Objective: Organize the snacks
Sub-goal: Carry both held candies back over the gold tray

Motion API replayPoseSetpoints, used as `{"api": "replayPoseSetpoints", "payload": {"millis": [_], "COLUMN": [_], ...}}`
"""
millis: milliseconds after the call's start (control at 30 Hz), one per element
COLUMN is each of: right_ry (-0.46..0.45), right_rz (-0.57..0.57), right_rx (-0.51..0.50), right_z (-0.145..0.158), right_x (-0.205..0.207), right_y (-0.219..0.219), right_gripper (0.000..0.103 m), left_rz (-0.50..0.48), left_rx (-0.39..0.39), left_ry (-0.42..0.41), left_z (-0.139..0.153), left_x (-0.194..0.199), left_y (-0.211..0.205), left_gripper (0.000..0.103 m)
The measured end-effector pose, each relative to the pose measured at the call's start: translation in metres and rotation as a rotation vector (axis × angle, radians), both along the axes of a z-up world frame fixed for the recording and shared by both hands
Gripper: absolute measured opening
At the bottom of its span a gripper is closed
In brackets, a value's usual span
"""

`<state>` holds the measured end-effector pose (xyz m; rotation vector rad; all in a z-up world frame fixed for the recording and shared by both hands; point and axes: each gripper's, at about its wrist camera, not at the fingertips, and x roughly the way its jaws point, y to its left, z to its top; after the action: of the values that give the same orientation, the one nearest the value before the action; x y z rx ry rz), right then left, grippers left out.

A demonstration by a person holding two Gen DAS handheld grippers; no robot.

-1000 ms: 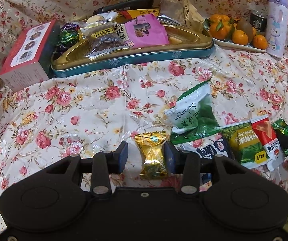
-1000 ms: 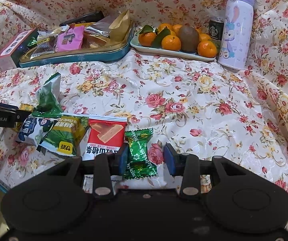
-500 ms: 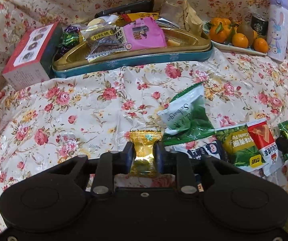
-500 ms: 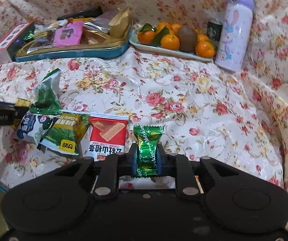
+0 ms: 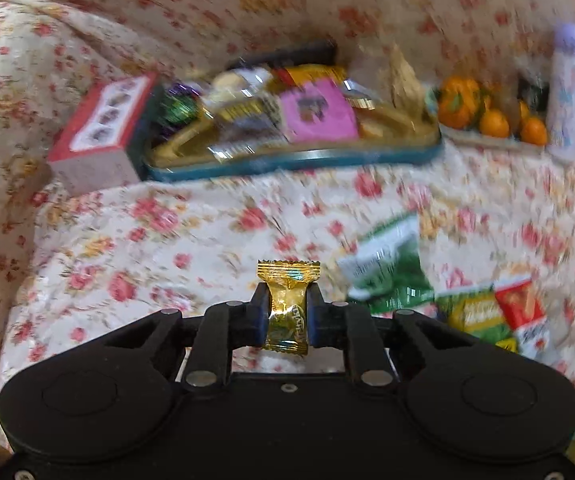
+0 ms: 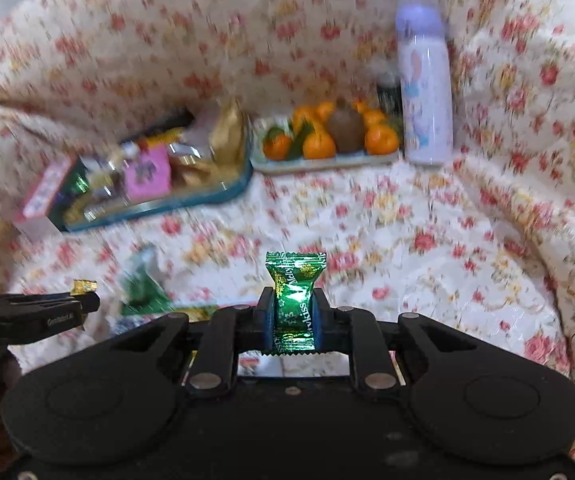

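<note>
My left gripper point(image 5: 286, 312) is shut on a gold-wrapped candy point(image 5: 288, 304) and holds it above the floral cloth. My right gripper point(image 6: 294, 314) is shut on a green foil candy point(image 6: 295, 296), also lifted. The left gripper shows in the right wrist view point(image 6: 47, 314) at the left, the gold wrapper point(image 6: 83, 286) sticking out of its tip. A teal tin tray point(image 5: 295, 160) full of snack packets sits at the back; it also shows in the right wrist view point(image 6: 191, 204). A green packet point(image 5: 387, 268) and a green-and-red packet point(image 5: 499, 312) lie on the cloth to the right.
A red-and-white box point(image 5: 99, 140) stands left of the tray. A plate of oranges point(image 6: 327, 138) and a lilac bottle point(image 6: 425, 88) stand at the back right, a dark can point(image 6: 389, 96) behind them. The floral cloth point(image 6: 427, 248) rises in folds on all sides.
Both grippers closed on their candies, gold in the left, green in the right, and lifted them off the cloth. Both views now blur with motion.
</note>
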<state>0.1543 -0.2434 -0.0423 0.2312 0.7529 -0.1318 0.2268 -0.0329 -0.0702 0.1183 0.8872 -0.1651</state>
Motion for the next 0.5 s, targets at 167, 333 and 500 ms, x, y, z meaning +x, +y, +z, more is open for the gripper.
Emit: {"api": "replayPoseSetpoints", "payload": {"millis": [167,333,500], "right_ry": [-0.112,-0.223,-0.297], "right_rz": [0.011,0.037,0.055], "right_rx": [0.014,0.04,0.078], "right_z": [0.036,0.068,0.085], "right_x": [-0.027,-0.066,-0.111], "right_y": [0.007,0.013,0.02], "right_gripper": [0.019,0.019,0.019], "left_rz": [0.039,0.044,0.024], "left_rx": [-0.034,-0.084,-0.136], "left_ry": [-0.054,-0.098,-0.153], "left_z": [0.048,0.089,0.111], "left_x": [-0.02,-0.052,-0.095], "left_y": [0.016,0.031,0.041], "left_gripper": [0.024,0.024,0.024]}}
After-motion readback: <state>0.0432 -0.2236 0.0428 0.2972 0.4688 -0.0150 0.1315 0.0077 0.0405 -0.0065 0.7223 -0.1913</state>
